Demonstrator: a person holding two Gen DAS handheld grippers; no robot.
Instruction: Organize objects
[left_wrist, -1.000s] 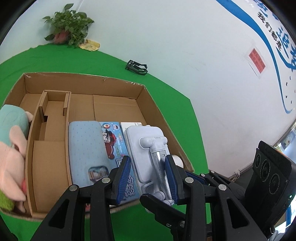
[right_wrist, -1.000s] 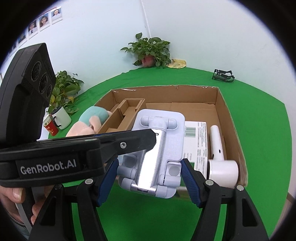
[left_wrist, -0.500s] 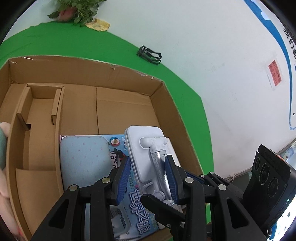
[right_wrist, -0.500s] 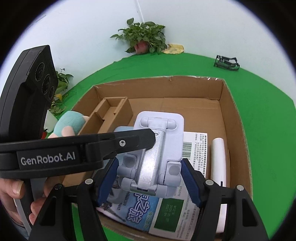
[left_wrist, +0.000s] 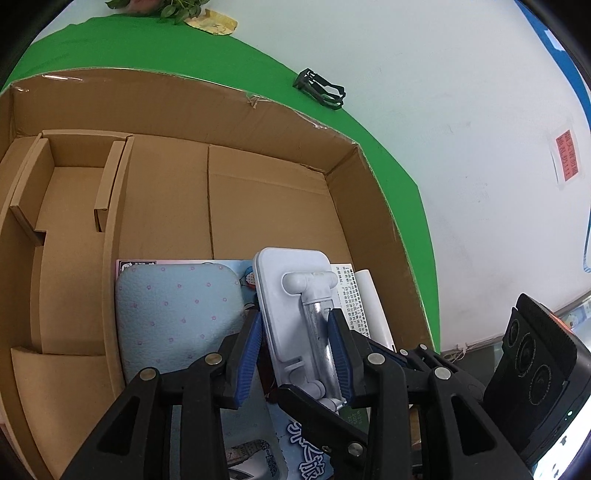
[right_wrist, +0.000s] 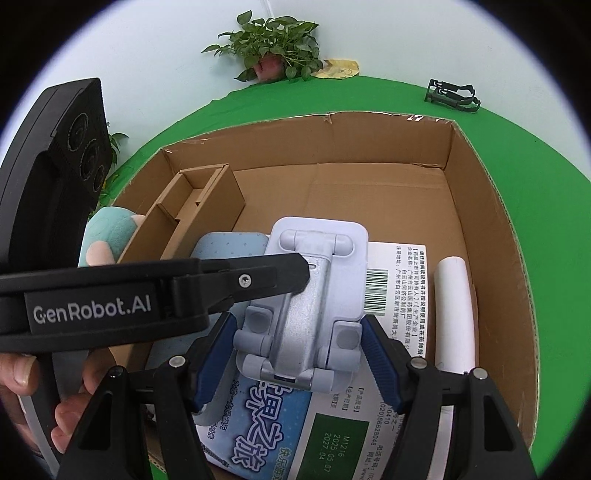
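Two grippers hold one white phone stand (right_wrist: 314, 295) over the open cardboard box (left_wrist: 258, 122); the right gripper (right_wrist: 299, 358) has the wide bottom end of the stand between its blue pads, and both pads press on its sides; the left gripper (left_wrist: 295, 350) comes in from the left side of the right wrist view, and its jaws are closed on the shiny silver bar in the middle of the stand; in the left wrist view the right blue pad sits on the bar and the left pad sits by the edge of the flat plate; the stand is light grey-white, with a flat plate that has round corners, a silver bar down the middle, and round hinge knobs at both ends; it hangs above the things in the box and it is hard to tell if it touches them; under it lie a blue book (right_wrist: 266, 435) with a white paper sheet, a soft blue dotted pad (left_wrist: 177, 317) on the left, and a white tube (right_wrist: 454, 317) on the right; a cardboard divider (left_wrist: 70, 192) stands in the left part of the box; a plush toy (right_wrist: 107, 236) sits just outside the left wall; the box rests on a green cloth (right_wrist: 535, 155)
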